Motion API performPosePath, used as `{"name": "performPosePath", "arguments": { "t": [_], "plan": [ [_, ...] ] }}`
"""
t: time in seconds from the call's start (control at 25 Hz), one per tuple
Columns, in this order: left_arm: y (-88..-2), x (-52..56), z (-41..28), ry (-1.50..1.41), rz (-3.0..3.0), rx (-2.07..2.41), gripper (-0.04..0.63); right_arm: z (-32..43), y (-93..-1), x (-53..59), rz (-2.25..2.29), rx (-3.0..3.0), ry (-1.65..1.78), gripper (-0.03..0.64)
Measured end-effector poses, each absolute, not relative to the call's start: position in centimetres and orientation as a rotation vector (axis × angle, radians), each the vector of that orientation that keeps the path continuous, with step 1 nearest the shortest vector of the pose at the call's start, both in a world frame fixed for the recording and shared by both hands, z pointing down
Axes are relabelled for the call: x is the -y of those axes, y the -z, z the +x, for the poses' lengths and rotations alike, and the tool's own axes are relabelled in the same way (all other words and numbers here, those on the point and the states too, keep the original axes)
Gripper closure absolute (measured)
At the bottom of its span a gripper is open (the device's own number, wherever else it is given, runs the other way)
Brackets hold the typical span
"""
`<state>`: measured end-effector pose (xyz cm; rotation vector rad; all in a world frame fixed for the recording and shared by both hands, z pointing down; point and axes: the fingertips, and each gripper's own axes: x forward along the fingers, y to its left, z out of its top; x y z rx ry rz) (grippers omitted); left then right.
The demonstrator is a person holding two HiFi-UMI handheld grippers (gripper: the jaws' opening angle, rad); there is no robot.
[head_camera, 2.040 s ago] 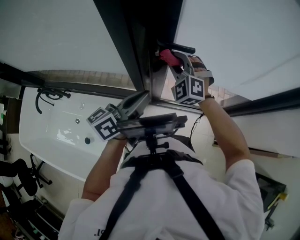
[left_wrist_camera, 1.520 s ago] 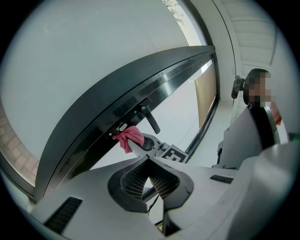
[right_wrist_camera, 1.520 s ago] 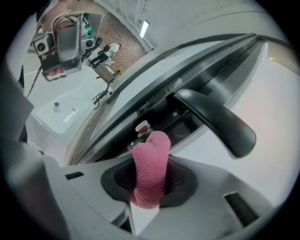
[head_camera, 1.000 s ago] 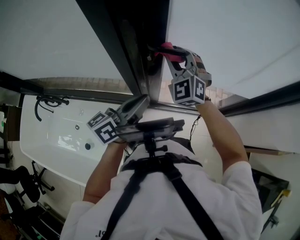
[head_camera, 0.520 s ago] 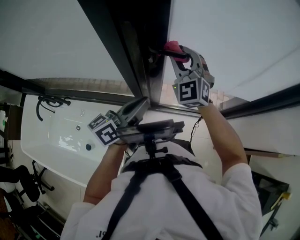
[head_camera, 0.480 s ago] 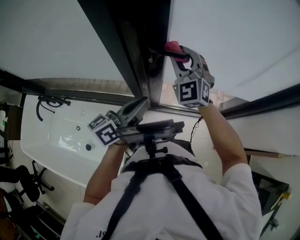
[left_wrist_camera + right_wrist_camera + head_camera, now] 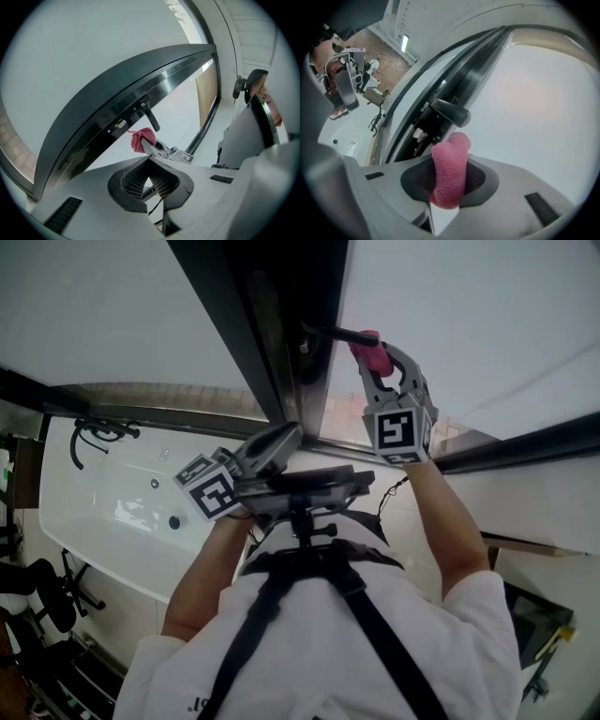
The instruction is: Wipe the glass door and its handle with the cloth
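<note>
Bathtub (image 7: 112, 512) head-view only; right tool (image 7: 373, 352) grips cloth (image 7: 450, 173).

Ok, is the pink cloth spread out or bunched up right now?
Bunched up: the cloth is a tight roll pinched in the right tongs.

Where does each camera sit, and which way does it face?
Head view: on the head, facing the door frame; forearms, torso and harness show.
Left gripper view: on the shut left claw, aimed at the handle; torso at right.
Right gripper view: on the right claw, gripping the cloth by the handle.
Shared: handle and cloth.
</note>
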<state>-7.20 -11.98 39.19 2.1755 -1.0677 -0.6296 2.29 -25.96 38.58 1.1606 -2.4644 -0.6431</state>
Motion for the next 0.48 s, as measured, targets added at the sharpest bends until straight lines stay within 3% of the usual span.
{"name": "performPosePath", "arguments": {
  "t": [0.48],
  "plan": [
    [-39.4, 12.4, -5.9, 0.595, 2.174, 1.058, 0.603, 5.6, -40.9, 22.2, 1.183, 2.604, 0.262, 0.518]
  ]
}}
